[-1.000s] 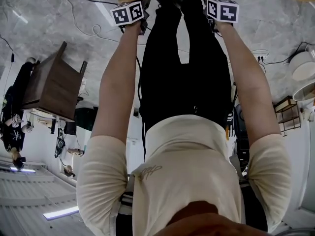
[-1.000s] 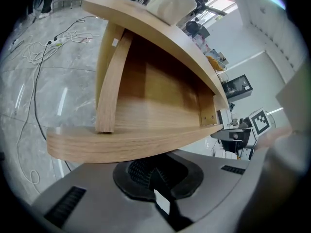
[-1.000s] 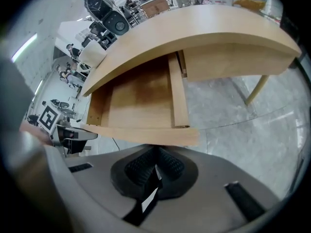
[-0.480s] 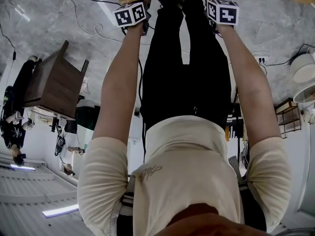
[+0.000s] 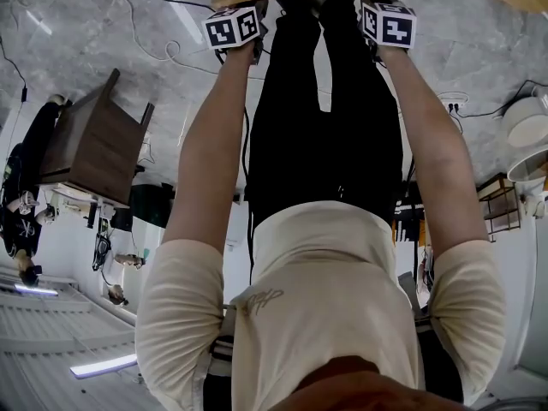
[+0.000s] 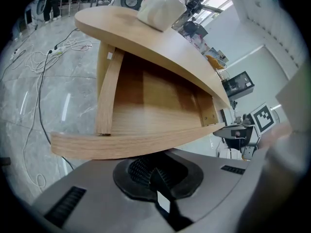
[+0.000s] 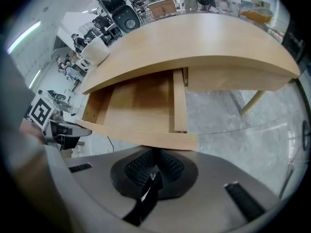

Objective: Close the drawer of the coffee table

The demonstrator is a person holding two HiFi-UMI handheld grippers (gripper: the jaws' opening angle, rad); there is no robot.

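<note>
Underfoot, grey marble floor, drawer open

The person wears a cream short-sleeved shirt (dark script on the chest) and black trousers.

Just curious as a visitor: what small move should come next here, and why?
Probably push the left gripper and right gripper forward together: their jaws are shut at the front panel of the drawer, which stands open under the tabletop.
</note>
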